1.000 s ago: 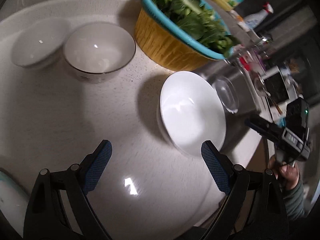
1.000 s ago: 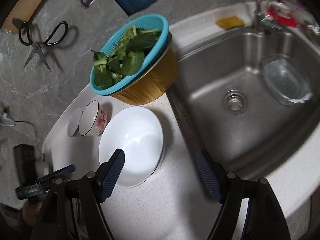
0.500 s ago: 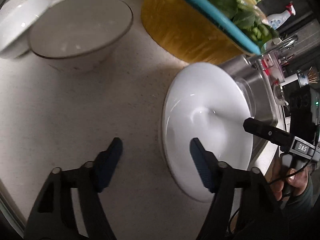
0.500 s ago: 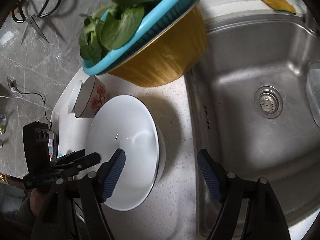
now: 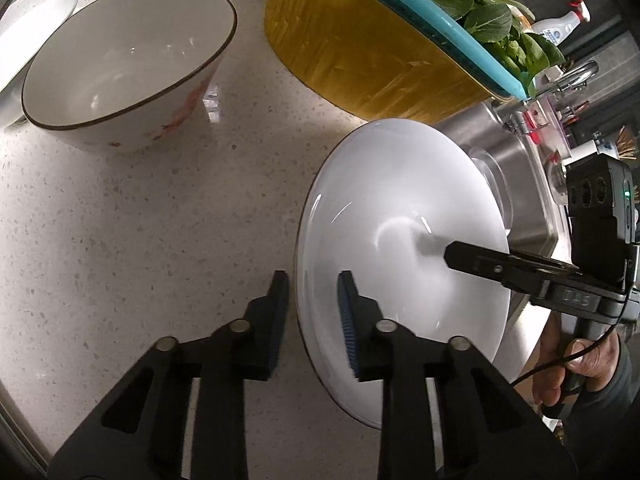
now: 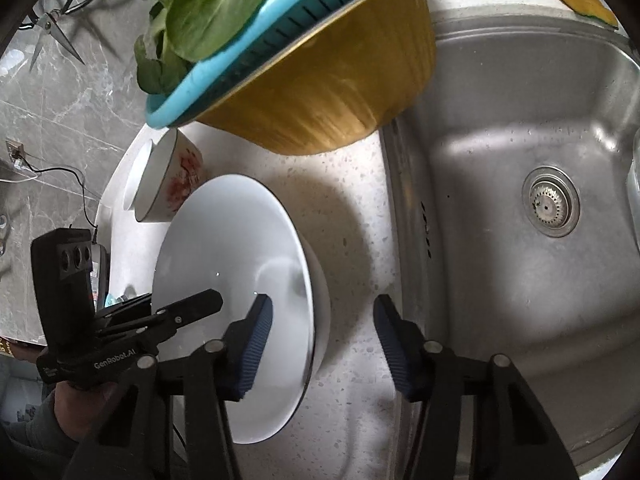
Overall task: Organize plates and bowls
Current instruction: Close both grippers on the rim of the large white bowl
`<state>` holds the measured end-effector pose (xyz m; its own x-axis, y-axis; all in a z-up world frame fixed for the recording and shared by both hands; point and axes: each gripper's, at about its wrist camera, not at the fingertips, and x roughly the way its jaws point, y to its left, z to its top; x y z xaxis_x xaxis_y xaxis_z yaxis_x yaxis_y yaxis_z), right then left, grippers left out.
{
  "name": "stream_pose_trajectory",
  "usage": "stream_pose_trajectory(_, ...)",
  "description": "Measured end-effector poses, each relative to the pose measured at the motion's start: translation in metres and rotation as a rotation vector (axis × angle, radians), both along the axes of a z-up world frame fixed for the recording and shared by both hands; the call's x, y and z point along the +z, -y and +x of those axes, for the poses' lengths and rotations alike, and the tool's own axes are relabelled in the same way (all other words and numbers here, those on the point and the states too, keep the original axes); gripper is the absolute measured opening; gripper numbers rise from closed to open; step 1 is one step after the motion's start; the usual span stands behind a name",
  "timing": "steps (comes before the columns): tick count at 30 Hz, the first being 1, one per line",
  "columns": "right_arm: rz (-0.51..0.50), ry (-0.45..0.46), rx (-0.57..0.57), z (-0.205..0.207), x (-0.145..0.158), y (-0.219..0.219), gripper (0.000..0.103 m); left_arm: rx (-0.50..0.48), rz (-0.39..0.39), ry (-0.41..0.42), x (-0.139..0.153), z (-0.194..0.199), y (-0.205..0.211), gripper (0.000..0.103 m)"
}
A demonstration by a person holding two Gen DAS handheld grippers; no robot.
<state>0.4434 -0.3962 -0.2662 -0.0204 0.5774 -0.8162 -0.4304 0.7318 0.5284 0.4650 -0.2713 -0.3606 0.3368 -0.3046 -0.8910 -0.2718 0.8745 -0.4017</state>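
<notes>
A wide white bowl (image 5: 400, 200) stands on the speckled counter beside the sink. My left gripper (image 5: 314, 316) straddles the bowl's left rim, one pad outside and one inside. Its jaws are closing and pinch the wall. My right gripper (image 6: 324, 340) straddles the opposite rim of the white bowl (image 6: 232, 248). Those jaws are closing too, the inner pad against the bowl's inside and the outer pad still apart from the wall. A dark-rimmed bowl with red flowers (image 5: 128, 52) sits behind, with a small white bowl (image 5: 24, 40) beyond it.
A yellow basin (image 5: 380, 52) holding a teal colander of greens looms just behind the white bowl. The steel sink (image 6: 520, 120) lies to the right with a glass bowl (image 5: 492, 172) in it. Scissors (image 6: 52, 28) hang on the grey wall.
Both grippers came down onto the white bowl from either side. The left jaws narrowed from wide to a pinch on its rim. The right jaws began narrowing around the other rim.
</notes>
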Motion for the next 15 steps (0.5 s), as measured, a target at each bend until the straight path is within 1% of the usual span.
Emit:
stream_pose_trajectory(1,-0.009,-0.001,0.005,0.0,-0.001,-0.002,0.025,0.001,0.0,-0.001,0.0,-0.001,-0.001,0.016)
stream_pose_trajectory(2,-0.014,0.001,0.009,-0.002,-0.002,-0.004,0.019,0.001,0.002,-0.001,0.0,-0.003,-0.003,0.013)
stream_pose_trajectory(3,-0.016,0.001,0.014,-0.002,-0.002,-0.005,0.015,0.0,0.002,0.0,-0.001,-0.003,-0.002,0.012)
stream_pose_trajectory(6,-0.042,0.014,0.013,-0.004,-0.001,-0.008,0.015,-0.005,0.017,0.002,-0.001,-0.002,0.002,0.011)
stream_pose_trajectory(10,-0.059,0.019,0.002,-0.006,0.001,-0.01,0.014,-0.005,0.013,0.001,0.0,-0.006,0.001,0.011)
stream_pose_trajectory(15,-0.063,0.01,-0.002,-0.013,0.003,-0.013,0.013,0.0,0.014,-0.004,0.007,-0.022,-0.006,0.011)
